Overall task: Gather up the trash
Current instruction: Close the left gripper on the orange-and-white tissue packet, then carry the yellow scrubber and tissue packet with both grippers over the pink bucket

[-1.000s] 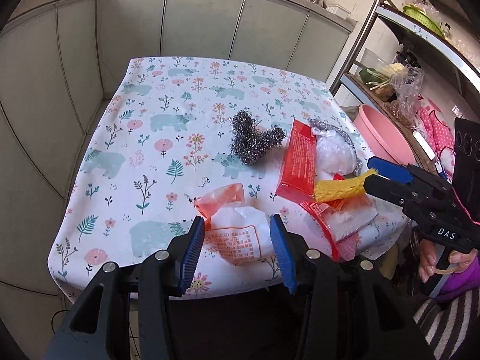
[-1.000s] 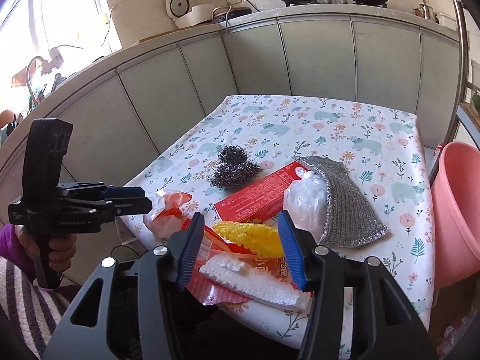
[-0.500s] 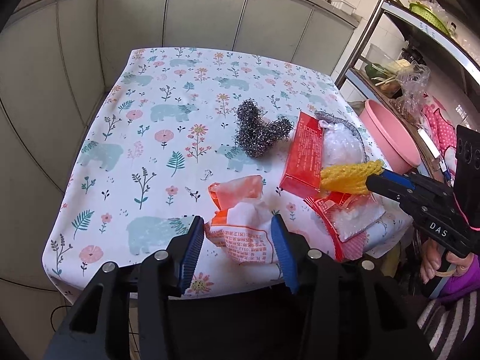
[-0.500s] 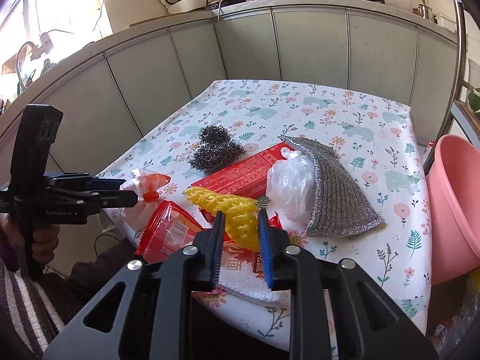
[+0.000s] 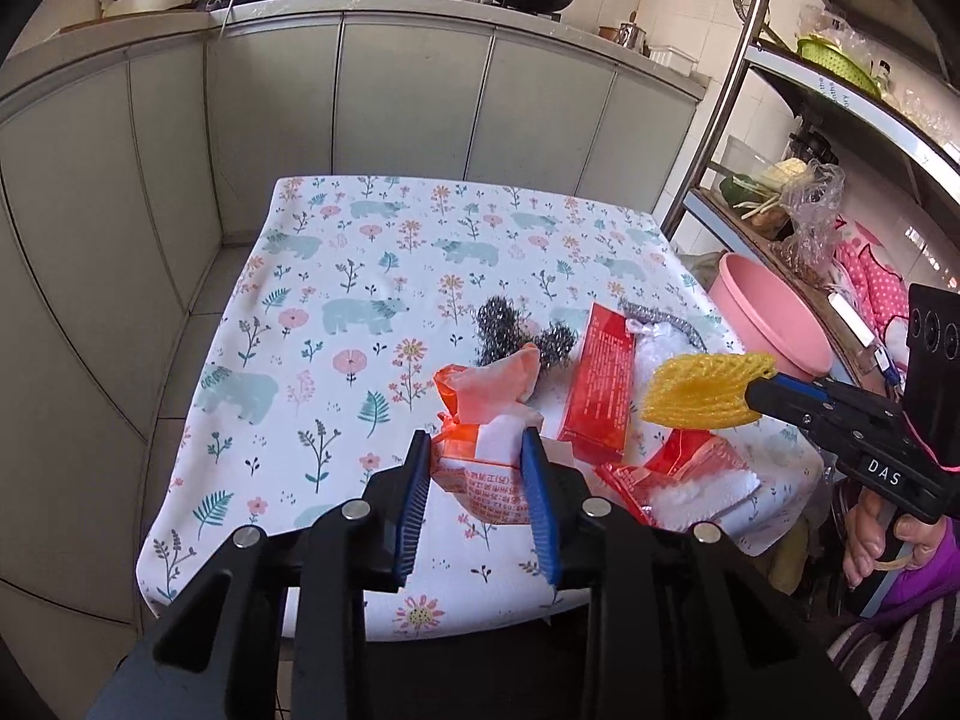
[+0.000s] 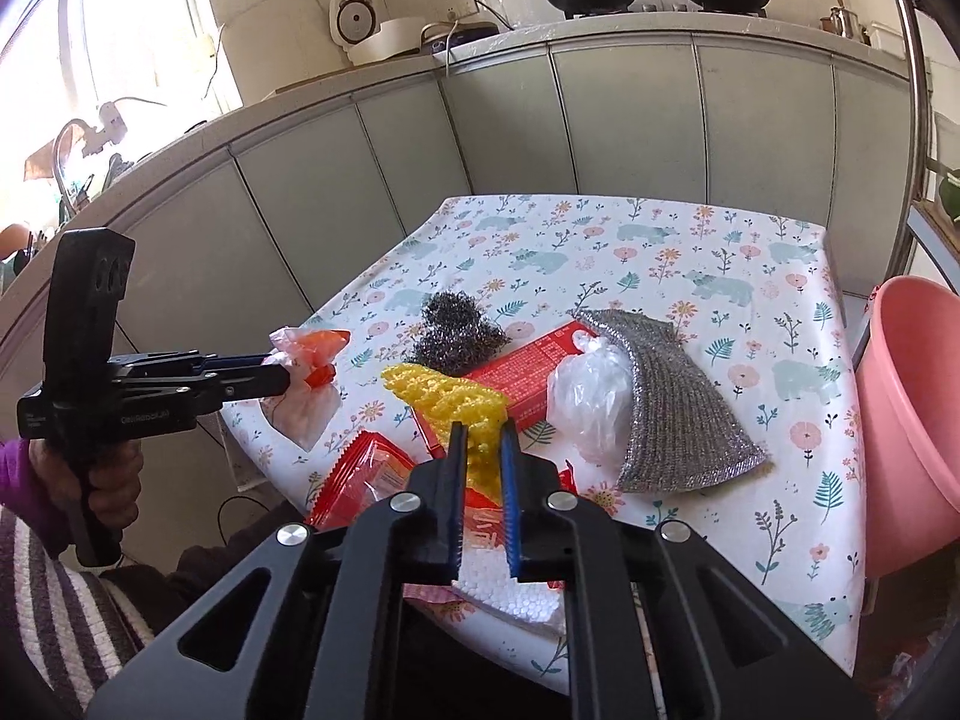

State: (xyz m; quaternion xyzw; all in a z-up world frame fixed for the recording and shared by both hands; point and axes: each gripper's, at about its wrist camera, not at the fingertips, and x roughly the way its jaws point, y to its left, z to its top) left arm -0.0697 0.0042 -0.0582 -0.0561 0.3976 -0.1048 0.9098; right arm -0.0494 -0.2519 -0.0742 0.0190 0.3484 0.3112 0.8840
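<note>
The left gripper [image 5: 480,480] has its blue-padded fingers [image 5: 414,498] clamped on a crumpled orange-and-white plastic snack bag [image 5: 486,414], which bulges up between them and hangs just clear of the floral-print surface [image 5: 336,324]. Thin film like this should weigh almost nothing and slip easily, so a bunched fold is the safest place to pinch it. Just beyond those fingers lie two dark steel-wool scourers [image 5: 516,339], springy and snag-prone, and to their right a flat red cardboard packet [image 5: 603,384], stiff enough to take by an edge. Right of that, a red plastic wrapper holding white foam [image 5: 678,474] lies near the surface's front edge, light and crackly. The right gripper [image 6: 483,492] has its fingers [image 6: 453,498] clenched on one end of a yellow foam fruit net [image 6: 447,399], lifted off the pile; it looks soft, squashy and very light. Past these fingers to the right sit a knotted clear plastic bag [image 6: 591,402] and a grey metallic scouring cloth [image 6: 672,396], limp things best gathered at a fold. A pink plastic basin [image 6: 906,420] stands beside the surface at far right.
</note>
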